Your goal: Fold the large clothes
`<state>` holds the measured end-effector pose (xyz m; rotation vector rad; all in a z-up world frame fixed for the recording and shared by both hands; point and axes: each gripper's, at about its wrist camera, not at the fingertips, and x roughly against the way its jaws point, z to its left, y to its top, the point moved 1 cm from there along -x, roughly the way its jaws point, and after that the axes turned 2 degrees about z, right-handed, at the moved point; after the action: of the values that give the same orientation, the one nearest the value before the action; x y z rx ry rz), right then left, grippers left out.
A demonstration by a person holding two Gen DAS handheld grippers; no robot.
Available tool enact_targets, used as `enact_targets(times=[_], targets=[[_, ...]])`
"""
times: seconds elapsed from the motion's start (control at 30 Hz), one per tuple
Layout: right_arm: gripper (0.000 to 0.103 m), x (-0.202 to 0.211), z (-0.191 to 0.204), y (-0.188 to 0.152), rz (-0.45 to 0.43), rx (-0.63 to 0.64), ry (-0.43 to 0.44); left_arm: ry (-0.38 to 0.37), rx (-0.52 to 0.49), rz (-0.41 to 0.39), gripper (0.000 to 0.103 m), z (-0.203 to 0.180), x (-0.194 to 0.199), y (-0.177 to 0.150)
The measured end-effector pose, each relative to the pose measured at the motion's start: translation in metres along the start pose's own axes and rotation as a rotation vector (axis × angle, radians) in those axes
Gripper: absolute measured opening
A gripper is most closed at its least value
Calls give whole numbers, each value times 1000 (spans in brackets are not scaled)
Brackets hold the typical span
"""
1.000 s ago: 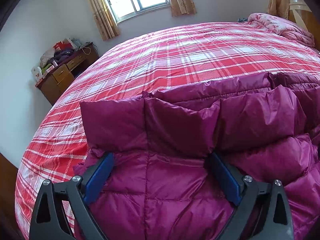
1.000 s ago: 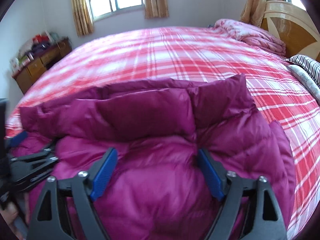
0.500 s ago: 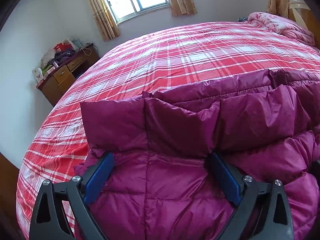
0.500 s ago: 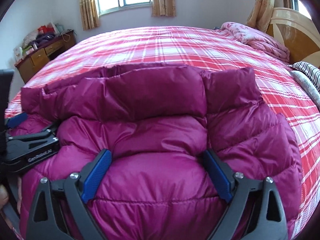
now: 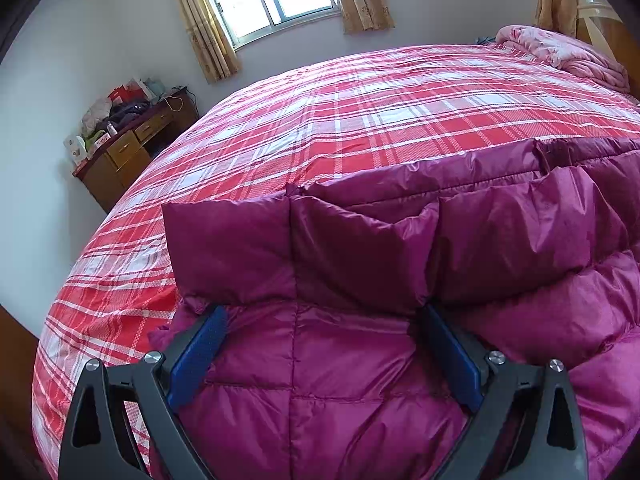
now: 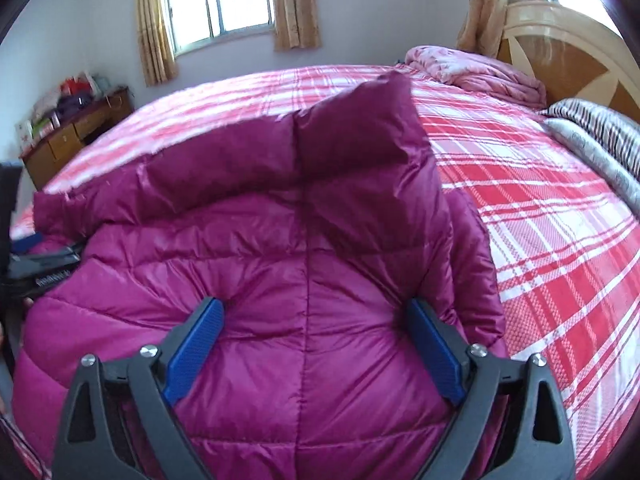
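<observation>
On the red plaid bedspread [image 5: 360,120], a magenta down jacket [image 5: 360,360] lies with its long axis across both views. Each gripper, left [image 5: 322,320] and right [image 6: 316,312], has its jaws spread wide with jacket padding bulging between them. Only the right view shows the wooden headboard [image 6: 560,52] and the jacket's raised corner pointing toward the window [image 6: 218,0].

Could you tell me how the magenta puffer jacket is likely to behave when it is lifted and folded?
The puffer jacket is probably floppy: its raised flap already sags. Its puffy quilting suggests it is light and may spring back. The shiny shell looks slippery.
</observation>
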<state>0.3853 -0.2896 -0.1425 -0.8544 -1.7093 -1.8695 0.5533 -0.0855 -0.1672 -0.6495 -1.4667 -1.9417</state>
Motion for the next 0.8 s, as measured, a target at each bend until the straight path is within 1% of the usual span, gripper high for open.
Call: enact_targets(times=[0.1, 0.13, 0.2, 0.23, 0.27, 0.33, 0.4, 0.43, 0.47, 0.53, 0.57, 0.67, 0.8], targets=[[95, 18, 6, 1, -15, -27, -43, 4, -2, 2, 98, -1, 2, 0], [95, 28, 10, -4, -36, -39, -27, 2, 2, 9, 98, 2, 5, 0], [95, 48, 24, -9, -86, -29, 49, 0, 42, 30, 98, 12, 14, -4], [95, 55, 34, -12, -104, -8, 84, -17, 65, 26, 98, 17, 22, -6], [95, 57, 40, -16, -109, 7, 104, -37, 83, 5, 98, 23, 34, -11], [95, 57, 58, -23, -97, 45, 139, -38, 84, -35, 98, 29, 50, -20], [96, 43, 71, -30, -52, 94, 128, -37, 61, -61, 98, 27, 59, -33], [97, 38, 74, -33, -55, 104, 112, -41, 39, -49, 98, 22, 57, -38], [100, 35, 73, -34, -67, 103, 101, -35, 22, -41, 98, 19, 54, -42], [102, 28, 72, -36, -56, 89, 98, -16, 31, -75, 98, 17, 51, -49], [103, 27, 72, -35, -50, 91, 95, -14, 39, -79, 98, 16, 50, -50], [103, 23, 76, -36, -29, 111, 73, -8, 35, -74, 98, 15, 45, -49], [103, 23, 75, -36, -27, 114, 64, -26, 42, -58, 99, 19, 41, -51]])
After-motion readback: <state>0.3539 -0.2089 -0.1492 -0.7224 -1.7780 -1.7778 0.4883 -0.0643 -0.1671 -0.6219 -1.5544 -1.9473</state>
